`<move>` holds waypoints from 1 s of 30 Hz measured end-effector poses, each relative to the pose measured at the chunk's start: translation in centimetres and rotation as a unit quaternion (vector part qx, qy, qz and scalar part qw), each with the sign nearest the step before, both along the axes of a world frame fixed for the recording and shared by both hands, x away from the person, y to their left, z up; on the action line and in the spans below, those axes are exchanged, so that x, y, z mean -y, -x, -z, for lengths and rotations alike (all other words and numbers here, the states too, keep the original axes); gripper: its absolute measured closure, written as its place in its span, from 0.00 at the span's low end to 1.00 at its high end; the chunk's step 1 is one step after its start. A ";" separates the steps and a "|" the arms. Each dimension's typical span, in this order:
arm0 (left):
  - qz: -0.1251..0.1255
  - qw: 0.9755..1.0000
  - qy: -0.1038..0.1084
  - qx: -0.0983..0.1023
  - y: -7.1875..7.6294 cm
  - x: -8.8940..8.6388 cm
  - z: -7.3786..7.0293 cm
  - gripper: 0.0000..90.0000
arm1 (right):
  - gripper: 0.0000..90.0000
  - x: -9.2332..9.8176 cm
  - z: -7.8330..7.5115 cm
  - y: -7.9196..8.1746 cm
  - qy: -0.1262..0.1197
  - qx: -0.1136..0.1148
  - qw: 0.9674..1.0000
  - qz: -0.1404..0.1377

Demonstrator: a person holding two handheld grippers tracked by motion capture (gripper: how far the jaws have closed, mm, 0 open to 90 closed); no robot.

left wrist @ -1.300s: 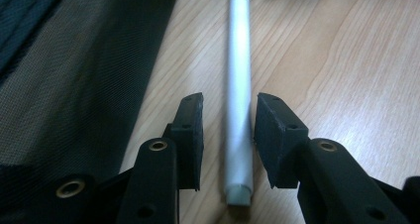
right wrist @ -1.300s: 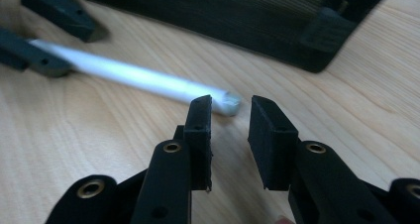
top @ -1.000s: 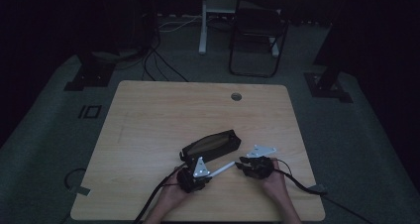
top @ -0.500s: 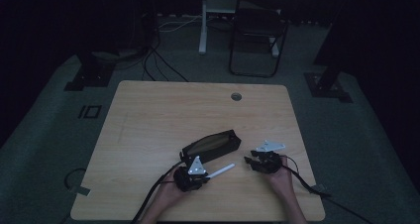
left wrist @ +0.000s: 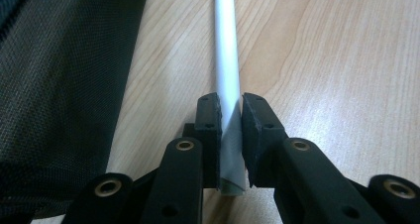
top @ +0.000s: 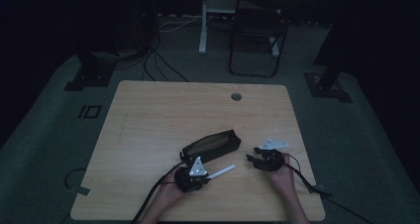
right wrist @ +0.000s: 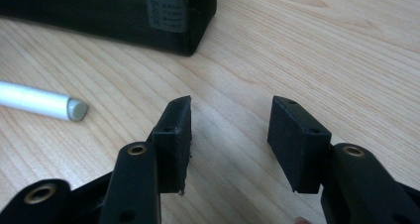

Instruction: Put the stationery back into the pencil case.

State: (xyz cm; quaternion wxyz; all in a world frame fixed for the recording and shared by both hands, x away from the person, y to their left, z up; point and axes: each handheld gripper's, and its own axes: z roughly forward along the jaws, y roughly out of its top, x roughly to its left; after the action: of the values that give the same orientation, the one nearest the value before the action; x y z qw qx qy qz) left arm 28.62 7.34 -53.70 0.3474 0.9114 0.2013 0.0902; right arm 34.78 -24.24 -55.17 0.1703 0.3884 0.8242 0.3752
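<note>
White pen (left wrist: pixel 227 60) beside black pouch (left wrist: pixel 59 85)'s edge

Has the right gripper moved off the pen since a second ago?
Yes. The right gripper has drawn right, away from the pen toward the table's right edge; its jaws have been opening, nothing between them.

left gripper (left wrist: pixel 230 130) clamps white pen (left wrist: pixel 227 60) beside black pouch (left wrist: pixel 59 85)

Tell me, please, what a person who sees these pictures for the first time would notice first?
Probably the white pen, bright against the dim wooden table: the left gripper clamps one end near the front edge, beside the black mesh pencil case. To the right, the right gripper has just been opening, with nothing between its jaws, and rests apart from the pen's free end.
</note>
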 end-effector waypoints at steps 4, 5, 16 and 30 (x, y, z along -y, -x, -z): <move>0.003 1.000 0.004 0.002 0.1 -0.1 -0.4 0.88 | 0.54 0.0 0.1 0.0 -0.001 0.002 1.000 -0.002; 0.003 1.000 0.007 0.002 0.2 -0.1 -0.6 0.88 | 0.54 0.0 0.1 0.0 -0.001 0.002 1.000 -0.002; 0.017 1.000 0.020 0.011 0.5 -0.6 -2.1 0.87 | 0.50 -0.1 0.2 -0.1 -0.004 0.005 1.000 -0.007; 0.021 0.999 0.037 0.018 0.7 -1.2 -3.2 0.88 | 0.48 -0.1 0.2 -0.1 -0.002 0.005 1.000 -0.009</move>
State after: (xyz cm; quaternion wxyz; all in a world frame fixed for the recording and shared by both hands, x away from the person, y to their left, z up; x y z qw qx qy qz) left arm 27.90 8.49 -50.45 0.3865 0.9001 0.1792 0.0913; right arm 34.87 -24.11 -55.35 0.1697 0.3792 0.8262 0.3805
